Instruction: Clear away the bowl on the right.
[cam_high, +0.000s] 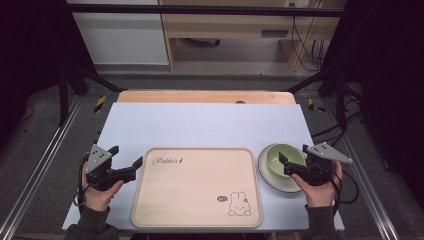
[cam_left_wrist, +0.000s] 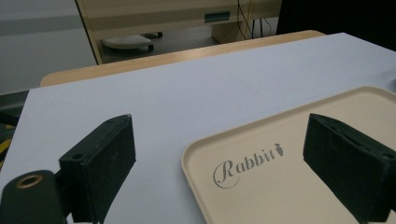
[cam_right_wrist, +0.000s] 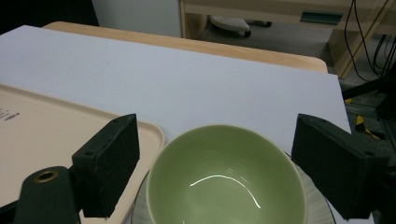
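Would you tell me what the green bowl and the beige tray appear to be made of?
The green bowl looks like glazed ceramic: a bright curved highlight sits on its glossy inside. The beige tray seems matte plastic, perhaps melamine: even colour, printed rabbit, moulded raised rim.

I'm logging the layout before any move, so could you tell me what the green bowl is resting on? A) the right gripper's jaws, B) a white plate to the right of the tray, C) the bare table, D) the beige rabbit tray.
B: the green bowl sits on a white plate beside the tray, with the right gripper open around it.
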